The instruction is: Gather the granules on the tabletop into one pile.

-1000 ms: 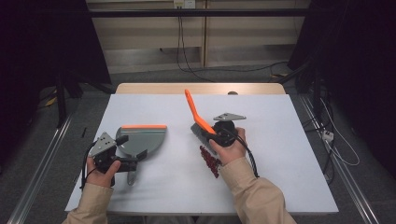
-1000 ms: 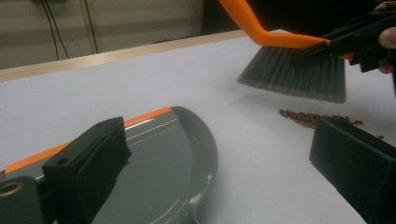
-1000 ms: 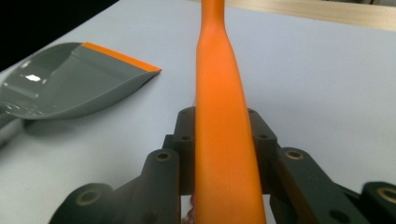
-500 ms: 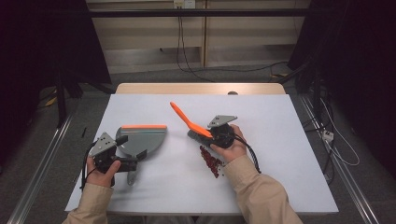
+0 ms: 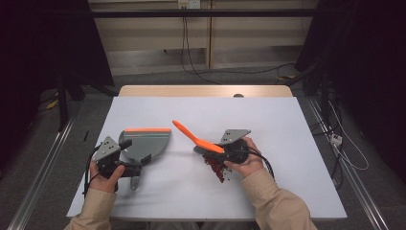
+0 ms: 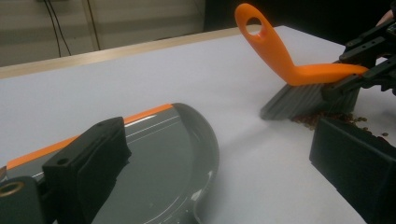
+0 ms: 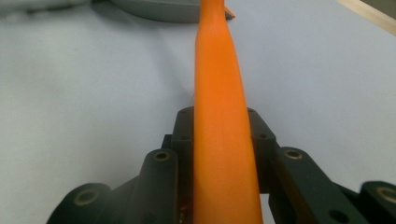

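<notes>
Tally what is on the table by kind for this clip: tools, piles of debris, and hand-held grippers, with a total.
Brush, orange handle, grey bristles: 1
Dustpan, grey with orange edge: 1
Pile of small reddish-brown bits: 1
Hand-held grippers: 2, the left gripper at the dustpan, the right gripper shut on the brush
Total: 5

The far half of the table (image 5: 268, 108) lay bare, open to a pass from either side. Between the dustpan (image 5: 146, 143) at left and the brush (image 5: 198, 140) at right ran a bare strip of tabletop. The brush handle slanted up over that strip, barring the way above it. Red-brown crumbs (image 5: 216, 167) blocked the surface just below the brush. The near right corner stayed bare.
</notes>
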### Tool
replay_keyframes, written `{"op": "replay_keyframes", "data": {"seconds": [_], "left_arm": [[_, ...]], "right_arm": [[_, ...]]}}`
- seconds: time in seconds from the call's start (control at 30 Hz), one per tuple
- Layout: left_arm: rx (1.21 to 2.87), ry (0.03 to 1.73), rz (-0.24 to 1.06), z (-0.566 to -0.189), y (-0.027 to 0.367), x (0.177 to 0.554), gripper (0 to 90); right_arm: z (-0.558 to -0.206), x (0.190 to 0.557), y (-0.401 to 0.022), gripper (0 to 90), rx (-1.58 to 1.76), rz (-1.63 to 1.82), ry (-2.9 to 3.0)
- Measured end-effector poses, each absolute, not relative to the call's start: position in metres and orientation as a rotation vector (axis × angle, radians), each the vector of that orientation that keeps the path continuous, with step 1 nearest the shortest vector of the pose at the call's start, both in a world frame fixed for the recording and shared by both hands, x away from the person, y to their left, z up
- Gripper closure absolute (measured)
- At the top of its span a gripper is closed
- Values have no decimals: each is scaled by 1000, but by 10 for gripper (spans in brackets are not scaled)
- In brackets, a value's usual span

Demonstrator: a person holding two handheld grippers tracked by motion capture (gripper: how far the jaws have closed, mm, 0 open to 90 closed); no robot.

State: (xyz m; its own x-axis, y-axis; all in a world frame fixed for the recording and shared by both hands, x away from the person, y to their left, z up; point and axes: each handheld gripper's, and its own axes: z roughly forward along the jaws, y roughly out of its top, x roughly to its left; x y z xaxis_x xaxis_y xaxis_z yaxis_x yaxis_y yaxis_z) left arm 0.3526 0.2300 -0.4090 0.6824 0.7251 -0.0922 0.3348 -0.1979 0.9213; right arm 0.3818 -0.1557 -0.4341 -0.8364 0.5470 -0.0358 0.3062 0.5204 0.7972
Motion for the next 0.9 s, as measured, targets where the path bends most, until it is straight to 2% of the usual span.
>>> {"op": "replay_keyframes", "data": {"seconds": [0.57,0.9], "left_arm": [[1793,843,441,-409,228,352,41],[1790,837,433,-409,230,353,41]], "right_arm": [[-427,373,-166,717,789,1341,2389],[-426,351,-187,717,1093,1255,2182]]}}
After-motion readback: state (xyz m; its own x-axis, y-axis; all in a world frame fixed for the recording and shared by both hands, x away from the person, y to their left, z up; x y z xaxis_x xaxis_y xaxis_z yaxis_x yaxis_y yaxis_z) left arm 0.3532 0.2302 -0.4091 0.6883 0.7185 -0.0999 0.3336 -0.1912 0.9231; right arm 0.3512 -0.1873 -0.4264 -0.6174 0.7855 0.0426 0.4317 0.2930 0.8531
